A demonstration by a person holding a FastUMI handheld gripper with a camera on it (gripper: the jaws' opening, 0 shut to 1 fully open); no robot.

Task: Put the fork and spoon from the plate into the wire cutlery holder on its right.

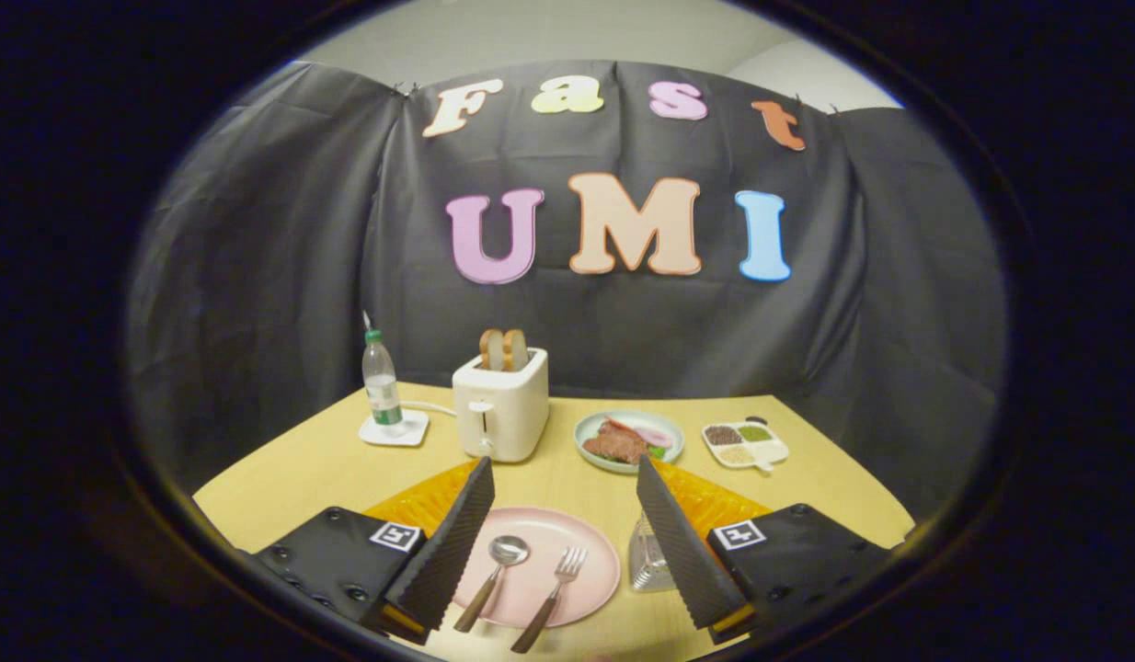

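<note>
Lying side by side on a pink plate [581, 556], spoon [496, 567] and fork [551, 598] both run their long axes from dark wooden handles nearest the camera up to metal heads farther away, each tilted slightly rightward at the head; the spoon's bowl faces up, the fork's tines point toward the far side of the table. Spoon sits left of fork, the two close but apart. Gripper [565, 542]: fingers spread wide, holding nothing, with the plate and both utensils in the gap between them. Wire cutlery holder [648, 559]: just right of the plate, partly hidden behind the right finger. Plate rests on an orange placemat [420, 501] whose corners show beyond both fingers. Surface: a pale yellow-wood table [292, 469]. Beyond the fingers, from left to right: a clear bottle [381, 382] with a green cap standing upright on a white coaster [395, 430]; a white toaster [500, 405] with two slices of bread [504, 349] standing in its slots; a pale green plate of food [627, 439]; a small white divided dish [744, 444] holding three portions. Room: black cloth wall [282, 276] draped behind the table, light ceiling above it.
</note>
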